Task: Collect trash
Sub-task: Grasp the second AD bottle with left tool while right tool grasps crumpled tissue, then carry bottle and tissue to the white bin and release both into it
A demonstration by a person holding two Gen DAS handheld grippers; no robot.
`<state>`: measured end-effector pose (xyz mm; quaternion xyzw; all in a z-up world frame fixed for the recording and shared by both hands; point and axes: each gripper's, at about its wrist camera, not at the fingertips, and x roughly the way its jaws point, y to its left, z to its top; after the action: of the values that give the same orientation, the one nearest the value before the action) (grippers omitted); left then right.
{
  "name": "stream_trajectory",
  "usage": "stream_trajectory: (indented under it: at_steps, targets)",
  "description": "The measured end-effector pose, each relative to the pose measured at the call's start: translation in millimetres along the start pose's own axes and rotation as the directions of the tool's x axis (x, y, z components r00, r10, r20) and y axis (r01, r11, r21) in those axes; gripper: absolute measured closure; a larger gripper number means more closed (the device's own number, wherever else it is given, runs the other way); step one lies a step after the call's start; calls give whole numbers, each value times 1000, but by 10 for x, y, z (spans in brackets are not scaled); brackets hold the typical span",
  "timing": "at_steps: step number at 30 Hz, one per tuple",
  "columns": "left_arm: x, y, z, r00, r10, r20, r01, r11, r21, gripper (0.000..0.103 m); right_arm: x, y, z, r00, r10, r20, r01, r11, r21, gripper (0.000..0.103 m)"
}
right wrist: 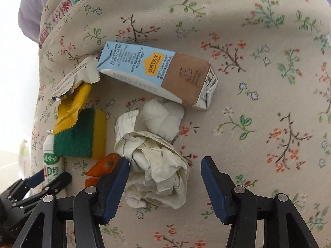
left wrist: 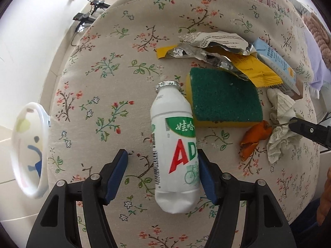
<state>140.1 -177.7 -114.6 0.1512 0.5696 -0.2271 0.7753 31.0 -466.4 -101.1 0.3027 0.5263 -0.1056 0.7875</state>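
Observation:
A white AD drink bottle (left wrist: 174,144) lies on the floral tablecloth (left wrist: 107,66), between the open fingers of my left gripper (left wrist: 162,163); the right pad touches its side, the left pad stands apart. It also shows in the right wrist view (right wrist: 50,161). My right gripper (right wrist: 165,168) is open around a crumpled white paper wad (right wrist: 157,165), also in the left wrist view (left wrist: 281,128). An orange peel (right wrist: 105,165) lies by its left finger. A blue-brown milk carton (right wrist: 159,72), yellow and silver wrappers (left wrist: 238,60) and a green-yellow sponge (left wrist: 223,97) lie beyond.
A white plastic bin with a cartoon face (left wrist: 29,150) sits off the table's left edge. Purple cloth (right wrist: 31,10) hangs past the far edge. The table's right half in the right wrist view is bare floral cloth (right wrist: 269,103).

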Motion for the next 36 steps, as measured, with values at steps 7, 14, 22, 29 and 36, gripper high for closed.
stream_trajectory:
  at_steps: [7, 14, 22, 29, 36]
  targets:
    - [-114, 162, -63, 999, -42, 8, 42, 999, -23, 66, 72, 108, -53, 1000, 5, -13, -5, 1000, 19, 40]
    - [-230, 259, -75, 997, -72, 37, 73, 997, -34, 66, 162, 160, -52, 1000, 4, -20, -4, 1000, 26, 40]
    - [-349, 365, -40, 989, -136, 56, 141, 986, -87, 66, 134, 325, -50, 999, -20, 38, 20, 1000, 5, 68]
    - [-437, 512, -19, 983, -167, 76, 176, 975, -136, 66, -64, 449, -42, 987, -65, 149, 72, 996, -44, 70]
    - [-519, 652, -2, 979, -179, 101, 193, 968, -162, 66, -343, 839, -126, 945, -107, 309, 178, 961, -212, 70]
